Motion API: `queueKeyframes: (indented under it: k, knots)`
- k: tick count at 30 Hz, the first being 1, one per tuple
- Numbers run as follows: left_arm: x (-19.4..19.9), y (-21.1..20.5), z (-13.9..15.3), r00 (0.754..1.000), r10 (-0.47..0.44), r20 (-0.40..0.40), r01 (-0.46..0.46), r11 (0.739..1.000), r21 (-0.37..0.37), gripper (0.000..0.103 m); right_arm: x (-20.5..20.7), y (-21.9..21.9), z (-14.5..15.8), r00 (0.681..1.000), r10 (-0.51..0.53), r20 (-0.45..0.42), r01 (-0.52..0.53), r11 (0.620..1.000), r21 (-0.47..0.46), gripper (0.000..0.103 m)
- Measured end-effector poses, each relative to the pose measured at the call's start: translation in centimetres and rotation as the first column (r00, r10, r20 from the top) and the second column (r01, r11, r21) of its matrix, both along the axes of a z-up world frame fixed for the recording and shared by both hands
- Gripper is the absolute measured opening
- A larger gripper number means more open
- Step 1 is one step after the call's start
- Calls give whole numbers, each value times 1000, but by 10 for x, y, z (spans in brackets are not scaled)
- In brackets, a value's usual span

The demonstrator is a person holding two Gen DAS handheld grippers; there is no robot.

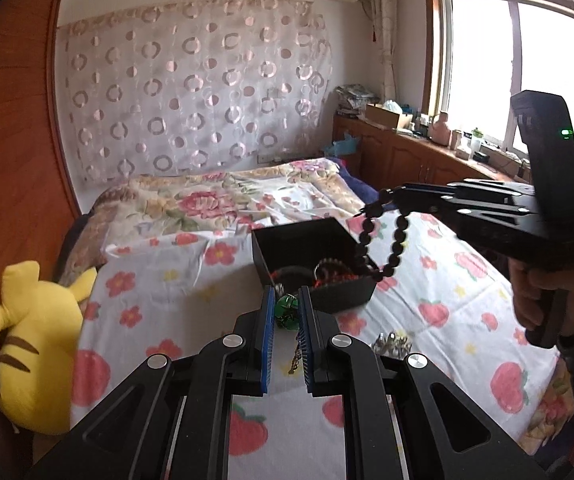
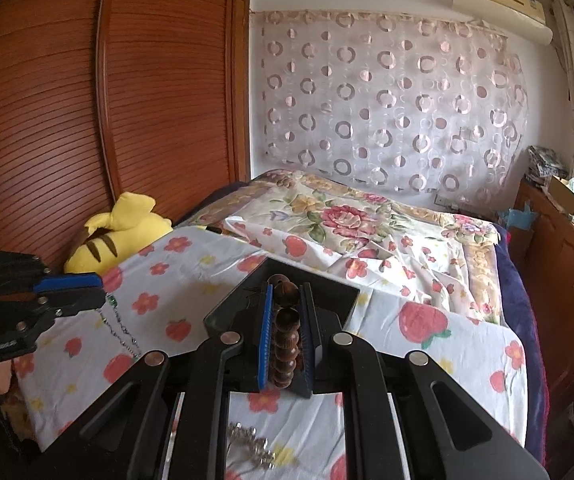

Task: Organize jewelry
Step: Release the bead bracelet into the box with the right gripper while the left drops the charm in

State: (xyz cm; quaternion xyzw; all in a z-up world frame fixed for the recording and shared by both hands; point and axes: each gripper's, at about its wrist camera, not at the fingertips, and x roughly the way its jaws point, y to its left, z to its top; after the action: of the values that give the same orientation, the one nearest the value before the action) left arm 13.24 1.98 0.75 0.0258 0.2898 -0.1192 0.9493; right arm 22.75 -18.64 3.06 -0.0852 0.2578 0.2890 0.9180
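right wrist view: a dark bead bracelet [image 2: 285, 336] is clamped between the right gripper [image 2: 286, 300] jaws, above the black box [image 2: 223, 316]; a green-bead chain [image 1: 287, 312] is pinched by the left gripper [image 1: 286, 304].

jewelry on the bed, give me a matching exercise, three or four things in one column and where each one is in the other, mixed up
Things
1. dark bead bracelet
2. green pendant necklace
3. black box
4. yellow plush toy

Places
A. at the bed's edge by the wooden wardrobe
B. on the floral sheet, open, with jewelry inside
C. gripped in the right gripper, hanging over the box
D. gripped in the left gripper, chain dangling

Pairs: 1-C, 2-D, 3-B, 4-A
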Motion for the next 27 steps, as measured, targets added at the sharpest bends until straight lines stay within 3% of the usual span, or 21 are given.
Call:
queueKeyframes:
  k: [7,14,15,16,17,27]
  knots:
    - [16,-4,11,1000,2,14,-2,1000,14,10,30,13,-4,1000,-29,2,29,999,-27,15]
    - [32,-10,7,1000,-2,9,2,999,42,11,66,10,-27,994,-82,-68,80,996,-32,15]
    - [34,-10,6,1000,-2,6,2,999,42,11,68,7,-29,993,-90,-72,89,996,-20,21]
    - [37,-10,4,1000,-3,1,2,999,42,11,68,4,-29,993,-97,-74,97,995,-7,30]
    - [40,-11,3,1000,-3,-4,3,999,43,11,68,2,-30,992,-100,-75,101,995,4,31]
    - [82,-29,-2,1000,8,-31,-6,998,58,11,54,-21,-31,993,-100,-62,100,995,-1,31]
